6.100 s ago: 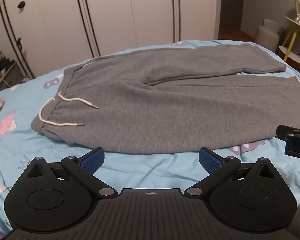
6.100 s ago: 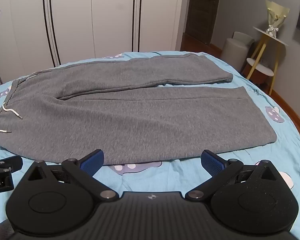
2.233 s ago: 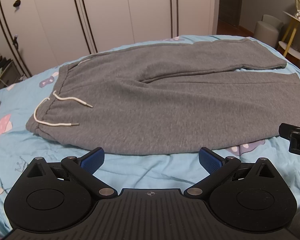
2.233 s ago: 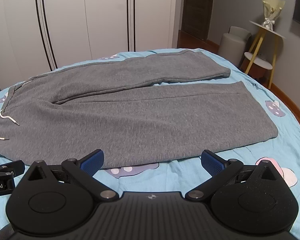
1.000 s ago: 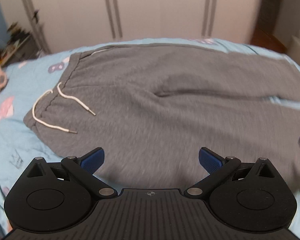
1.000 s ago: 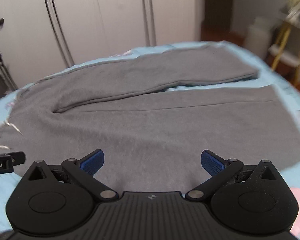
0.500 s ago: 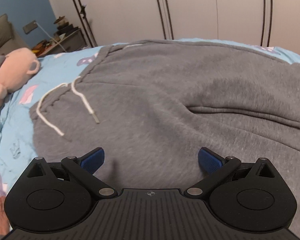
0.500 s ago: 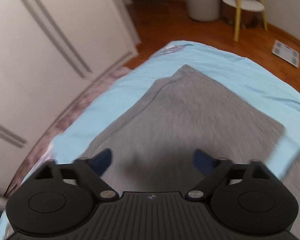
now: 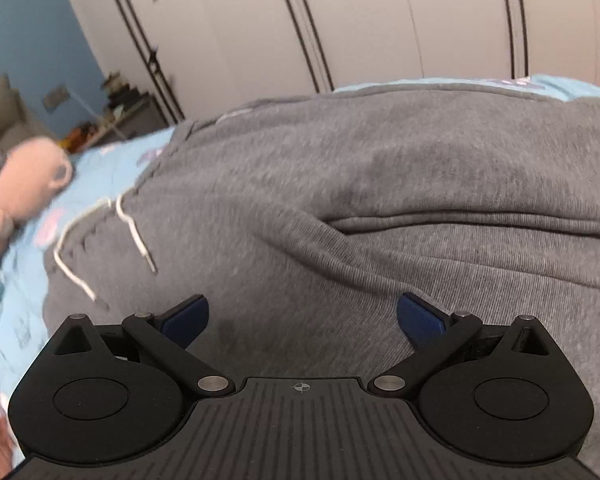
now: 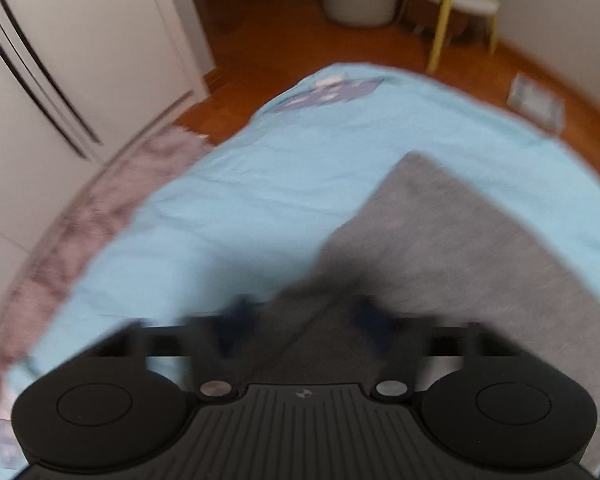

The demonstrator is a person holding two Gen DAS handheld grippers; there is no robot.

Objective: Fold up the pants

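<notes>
Closing right gripper (image 10: 306, 320) straddles fuzzy grey pants (image 10: 440, 240) hem.

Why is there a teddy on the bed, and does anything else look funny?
The plush toy just lies on the blue sheet beside the gray pants' waistband, not touching them. The white drawstring trails loose. Nothing looks spilled or torn.

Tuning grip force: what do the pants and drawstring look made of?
Pants: soft grey knit, likely cotton fleece; matte, heathered, fine ribbed texture, folds in rounded ridges. Drawstring: white woven cord, probably cotton; the tips look stiffer and greyish, maybe metal or plastic, too blurred to tell.
</notes>
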